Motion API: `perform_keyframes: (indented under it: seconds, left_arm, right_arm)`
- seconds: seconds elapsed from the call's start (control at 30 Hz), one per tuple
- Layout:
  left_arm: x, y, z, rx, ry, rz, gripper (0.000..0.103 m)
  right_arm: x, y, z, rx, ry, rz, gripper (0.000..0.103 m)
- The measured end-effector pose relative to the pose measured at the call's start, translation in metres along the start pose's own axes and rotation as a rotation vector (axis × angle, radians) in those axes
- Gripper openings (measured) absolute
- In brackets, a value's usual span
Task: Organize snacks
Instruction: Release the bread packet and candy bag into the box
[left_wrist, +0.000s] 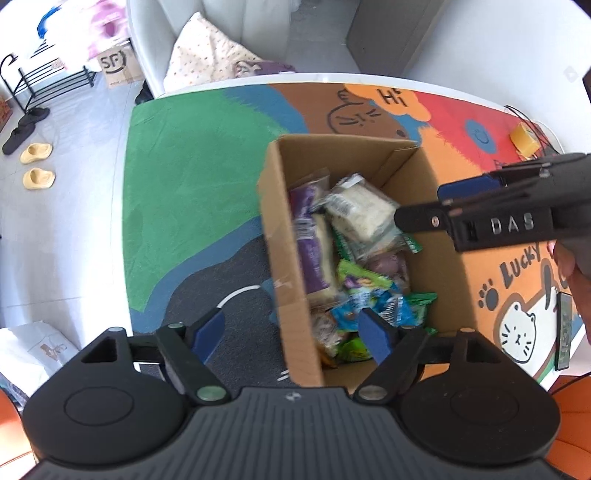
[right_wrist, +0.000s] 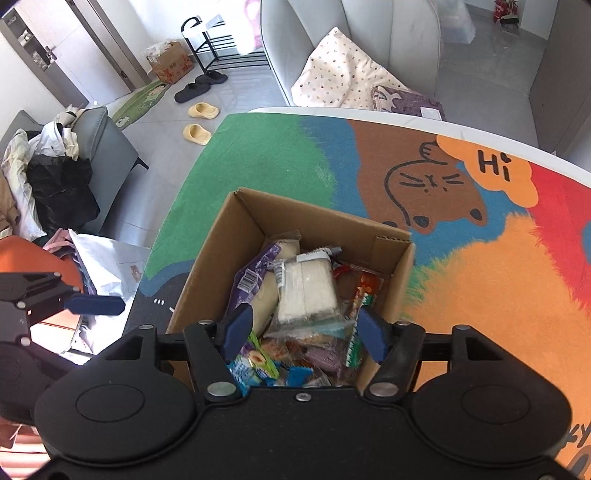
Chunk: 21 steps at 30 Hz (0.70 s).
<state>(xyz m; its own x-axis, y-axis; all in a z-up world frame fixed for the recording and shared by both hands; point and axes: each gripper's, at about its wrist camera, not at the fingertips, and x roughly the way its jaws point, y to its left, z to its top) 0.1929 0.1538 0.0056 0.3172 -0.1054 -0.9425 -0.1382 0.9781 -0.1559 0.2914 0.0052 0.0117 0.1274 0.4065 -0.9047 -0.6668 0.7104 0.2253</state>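
Note:
An open cardboard box (left_wrist: 284, 236) (right_wrist: 207, 258) stands on the colourful cartoon mat and holds several packaged snacks: a clear-wrapped white sandwich (left_wrist: 360, 214) (right_wrist: 306, 288), a purple packet (left_wrist: 310, 243) (right_wrist: 255, 273), and green and blue packets (left_wrist: 365, 284) (right_wrist: 255, 365). My left gripper (left_wrist: 295, 334) is open and empty, straddling the box's near left wall. My right gripper (right_wrist: 306, 332) is open and empty, above the box's near end. The right gripper also shows in the left wrist view (left_wrist: 458, 195), over the box's right side. The left gripper shows in the right wrist view (right_wrist: 94, 304), left of the box.
The mat (left_wrist: 192, 192) (right_wrist: 480, 295) covers a white table. A yellow object (left_wrist: 524, 139) and cables lie at the far right; a phone (left_wrist: 565, 328) lies near the right edge. A sofa with a pillow (right_wrist: 340, 74), shoes and slippers (right_wrist: 199, 122) on the floor lie beyond.

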Motion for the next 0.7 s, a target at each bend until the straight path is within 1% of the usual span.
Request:
perform_keyframes:
  seconds: [0.1, 0.17, 0.23, 0.3, 0.43, 0.5, 0.6, 0.7]
  left_arm:
    - [-0.002, -0.014, 0.002, 0.028, -0.009, -0.006, 0.080]
    - [-0.003, -0.024, 0.004, 0.046, -0.020, -0.011, 0.081]
    - [-0.005, -0.035, 0.004, 0.062, -0.033, -0.019, 0.082]
    - [-0.006, -0.046, 0.004, 0.082, -0.047, -0.023, 0.083]
    - [-0.004, -0.070, 0.001, 0.124, -0.073, -0.014, 0.085]
    - [-0.005, -0.078, 0.000, 0.130, -0.085, -0.017, 0.085]
    - [-0.006, -0.092, -0.003, 0.134, -0.116, -0.023, 0.086]
    - [-0.006, -0.102, -0.006, 0.133, -0.144, -0.023, 0.087]
  right_arm:
    - [-0.009, -0.010, -0.010, 0.023, -0.009, -0.009, 0.069]
    - [-0.015, -0.017, -0.018, 0.038, -0.018, -0.017, 0.074]
    - [-0.021, -0.027, -0.027, 0.058, -0.031, -0.030, 0.083]
    - [-0.028, -0.035, -0.037, 0.078, -0.044, -0.045, 0.084]
    - [-0.039, -0.055, -0.057, 0.132, -0.068, -0.062, 0.091]
    - [-0.044, -0.062, -0.067, 0.150, -0.075, -0.071, 0.092]
    - [-0.052, -0.074, -0.082, 0.180, -0.095, -0.079, 0.096]
    - [-0.058, -0.085, -0.098, 0.205, -0.116, -0.094, 0.097]
